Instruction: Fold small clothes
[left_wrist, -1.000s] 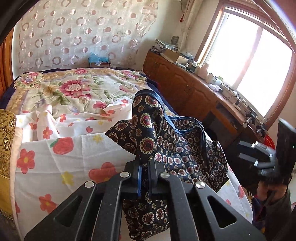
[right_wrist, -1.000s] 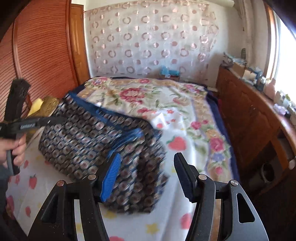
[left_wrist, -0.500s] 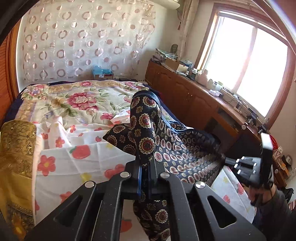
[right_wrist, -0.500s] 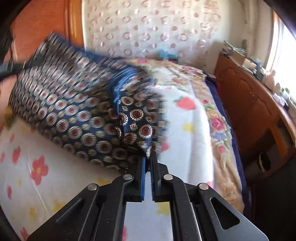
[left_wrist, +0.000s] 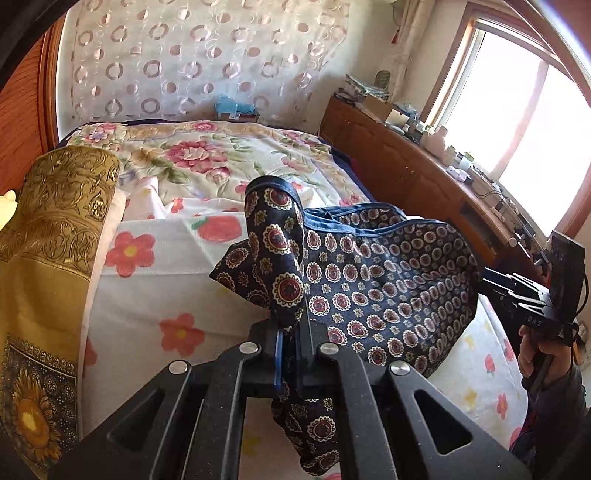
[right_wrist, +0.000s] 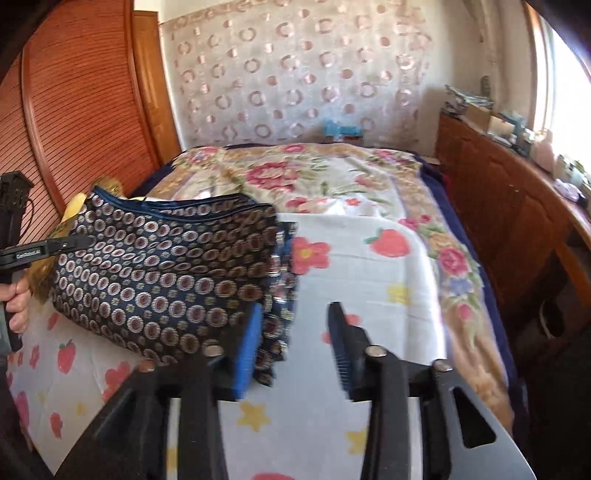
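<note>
A small navy garment with red-and-cream medallion print and blue trim (left_wrist: 384, 280) hangs above the bed. My left gripper (left_wrist: 291, 332) is shut on its near corner, and cloth bunches above and droops below the fingers. In the right wrist view the garment (right_wrist: 166, 273) hangs to the left, held at its far end by the left gripper (right_wrist: 55, 247). My right gripper (right_wrist: 295, 343) is open, and the garment's loose edge lies against its blue left pad (right_wrist: 247, 354). The right gripper also shows in the left wrist view (left_wrist: 517, 295).
The bed carries a white fruit-and-flower sheet (left_wrist: 155, 295) over a floral quilt (right_wrist: 332, 173). A gold patterned pillow (left_wrist: 48, 258) lies on the left. A wooden cabinet (right_wrist: 509, 206) with clutter runs along the right below the window. A wooden louvred door (right_wrist: 74, 110) stands on the left.
My right gripper closed on the garment's edge half a second ago and has opened again, letting it go. The left gripper keeps its hold and the garment hangs lower.
</note>
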